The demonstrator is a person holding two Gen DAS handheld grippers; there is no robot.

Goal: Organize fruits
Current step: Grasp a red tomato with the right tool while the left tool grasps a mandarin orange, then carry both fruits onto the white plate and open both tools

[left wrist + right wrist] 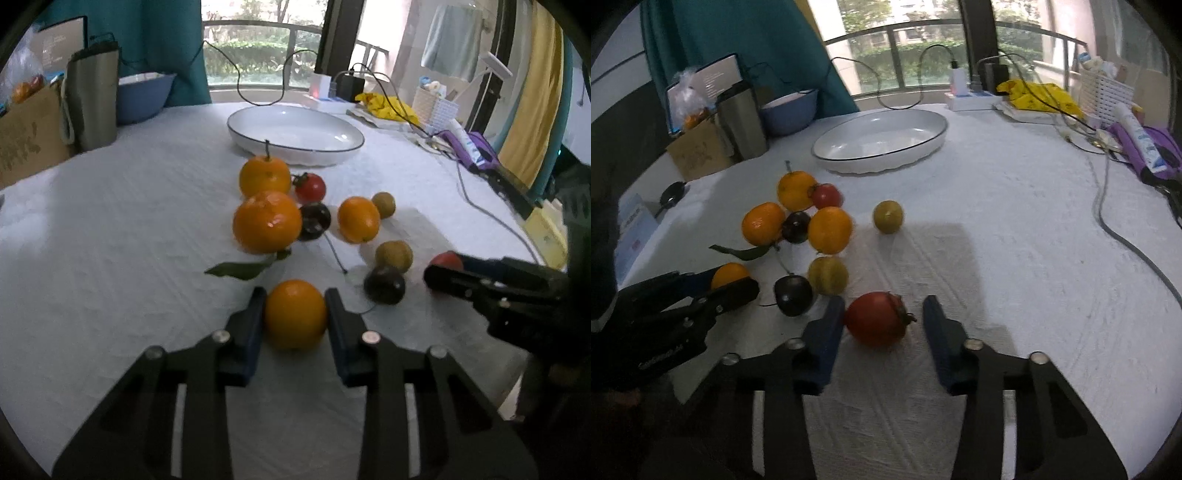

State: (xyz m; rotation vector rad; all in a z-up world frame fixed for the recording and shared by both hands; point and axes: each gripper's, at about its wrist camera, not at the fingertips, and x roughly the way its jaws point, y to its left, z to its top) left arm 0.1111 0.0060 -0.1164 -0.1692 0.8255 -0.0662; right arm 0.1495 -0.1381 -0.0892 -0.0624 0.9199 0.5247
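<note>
Step in hand, as judged: both grippers at pickup, the white dish at the far side of the table being the likely drop point.

Left gripper: fingers closed against both sides of a small orange near the front edge of the table. Contact looks made on both pads; whether the fruit is lifted cannot be told.

Right gripper: fingers partly open around a red tomato, also near the front edge. The left pad is touching or nearly so; a clear gap is seen at the right pad. Nothing is gripped yet.

To be done well:
- Right gripper should be centred on the tomato before closing, so it is not rolled sideways.
- Soft fruit: light squeeze only, stopped at first firm contact.
- The stem side faces the right pad; it is better kept off the pad.
- A dark plum and a yellow-green fruit lie just beside the left finger; a straight-up lift is advised so they are not nudged.
- The orange should be lifted clear over the cluster of oranges between it and the dish.
</note>
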